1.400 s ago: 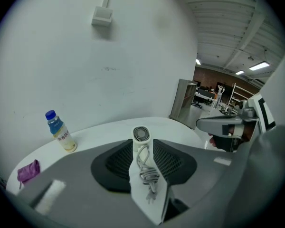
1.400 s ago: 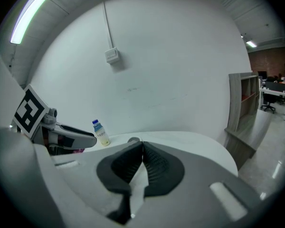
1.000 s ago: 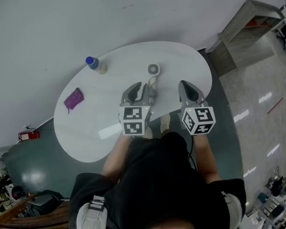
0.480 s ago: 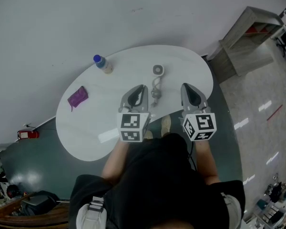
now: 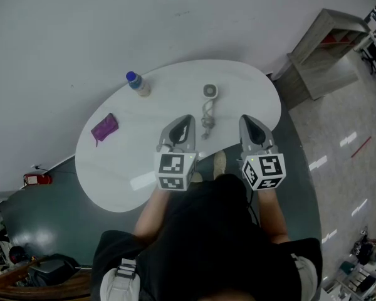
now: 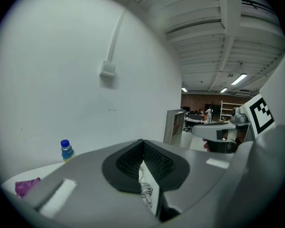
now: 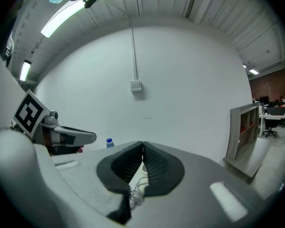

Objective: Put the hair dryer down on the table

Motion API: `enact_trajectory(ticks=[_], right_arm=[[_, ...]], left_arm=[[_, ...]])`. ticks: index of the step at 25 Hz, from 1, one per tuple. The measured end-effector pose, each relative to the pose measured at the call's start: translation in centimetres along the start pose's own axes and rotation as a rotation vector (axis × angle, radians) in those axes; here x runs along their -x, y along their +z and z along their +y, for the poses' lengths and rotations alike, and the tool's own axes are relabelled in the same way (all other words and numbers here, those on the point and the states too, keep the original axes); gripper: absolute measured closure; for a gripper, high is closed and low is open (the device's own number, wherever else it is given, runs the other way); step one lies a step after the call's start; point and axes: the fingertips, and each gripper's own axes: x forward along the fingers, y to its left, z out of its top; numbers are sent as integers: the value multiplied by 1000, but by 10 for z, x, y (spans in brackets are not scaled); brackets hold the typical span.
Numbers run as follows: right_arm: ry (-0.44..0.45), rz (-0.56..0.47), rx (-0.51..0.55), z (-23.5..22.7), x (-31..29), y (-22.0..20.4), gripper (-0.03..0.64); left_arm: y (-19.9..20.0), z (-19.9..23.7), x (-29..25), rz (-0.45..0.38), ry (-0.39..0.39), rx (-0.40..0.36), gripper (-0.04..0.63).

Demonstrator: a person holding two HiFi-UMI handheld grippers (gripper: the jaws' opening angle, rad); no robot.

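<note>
While the hair dryer [image 5: 208, 91] lies on the white table [image 5: 250, 86], its bunched cord [image 5: 207, 123] trailing back toward the person, both tools hang clear of it over the table's near edge. The left gripper [image 5: 185, 121] and the right gripper [image 5: 246, 120] flank the cord, one on each side, and stop short of the dryer's body. Each has its jaws pressed together with nothing between the pads, which suggests the set-down is complete. A blue-capped bottle [image 5: 136, 83] and a purple cloth [image 5: 104, 128] sit well apart on the table's left.
</note>
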Motion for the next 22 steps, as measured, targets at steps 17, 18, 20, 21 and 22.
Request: enact_trajectory(ticks=[17,18,20,21,22], right_arm=[[4,3,18,9,-4,-2,612],[4,5,17,8,-5,-3,612],[4,8,17,8,-6,-4,612],[4,10,17,8,-7,-4,612],[4,12,18,8,-8,-4,612]], left_arm=[[-6,1,-1,17,-22,-6,590],[-6,1,-1,18,-22,-6,591],[-7,1,-3,20,-22,-6,590],[-8,2,-4,22,-22,-6,590],[-8,2,-4,23,-23,-6,590]])
